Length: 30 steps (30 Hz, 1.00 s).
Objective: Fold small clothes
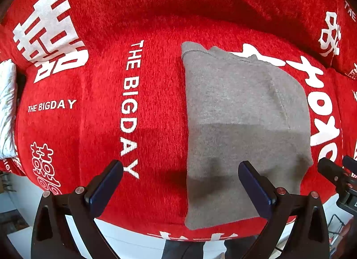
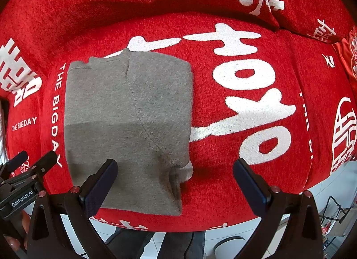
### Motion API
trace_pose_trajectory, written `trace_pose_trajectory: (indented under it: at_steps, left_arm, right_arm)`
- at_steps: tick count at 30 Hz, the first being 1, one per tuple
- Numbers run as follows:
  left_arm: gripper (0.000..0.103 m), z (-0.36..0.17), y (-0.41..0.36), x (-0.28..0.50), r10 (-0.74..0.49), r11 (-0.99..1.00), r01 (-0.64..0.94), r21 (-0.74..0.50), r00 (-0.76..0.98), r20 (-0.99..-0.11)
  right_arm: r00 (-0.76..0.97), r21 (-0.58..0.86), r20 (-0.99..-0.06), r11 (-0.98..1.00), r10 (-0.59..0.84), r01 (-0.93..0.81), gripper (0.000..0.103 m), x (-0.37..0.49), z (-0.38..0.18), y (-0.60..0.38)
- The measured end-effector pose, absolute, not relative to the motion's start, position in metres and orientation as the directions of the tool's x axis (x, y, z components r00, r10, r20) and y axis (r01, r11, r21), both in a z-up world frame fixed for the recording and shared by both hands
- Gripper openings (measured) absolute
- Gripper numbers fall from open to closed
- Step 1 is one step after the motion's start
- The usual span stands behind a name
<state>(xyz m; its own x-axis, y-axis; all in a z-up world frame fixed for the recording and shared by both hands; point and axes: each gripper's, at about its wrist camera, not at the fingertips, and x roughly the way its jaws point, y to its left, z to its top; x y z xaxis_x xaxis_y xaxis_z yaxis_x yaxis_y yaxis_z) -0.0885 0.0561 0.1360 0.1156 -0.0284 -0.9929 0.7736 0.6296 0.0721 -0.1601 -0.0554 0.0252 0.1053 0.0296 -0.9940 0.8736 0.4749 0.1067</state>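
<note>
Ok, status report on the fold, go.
Left tongs open, empty. Right tongs open, empty. Grey garment folded, flat on the red sofa cover. Nothing on it.

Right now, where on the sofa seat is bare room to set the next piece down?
Two patches: left of the grey garment, around the "THE BIGDAY" lettering, and right of it, over the large white characters. The seat's middle is taken.
</note>
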Motion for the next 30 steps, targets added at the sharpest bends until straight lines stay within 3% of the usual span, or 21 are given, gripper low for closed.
trace_pose_trajectory:
  at_steps: [30]
  left_arm:
    - [0.103,0.1288,0.0578,-0.0798,-0.016,0.632,0.772,0.074,0.108,-0.994]
  right_arm:
    - [0.101,0.105,-0.994,0.479,0.034,0.871,0.103,-0.1527,0.0228,-0.0576]
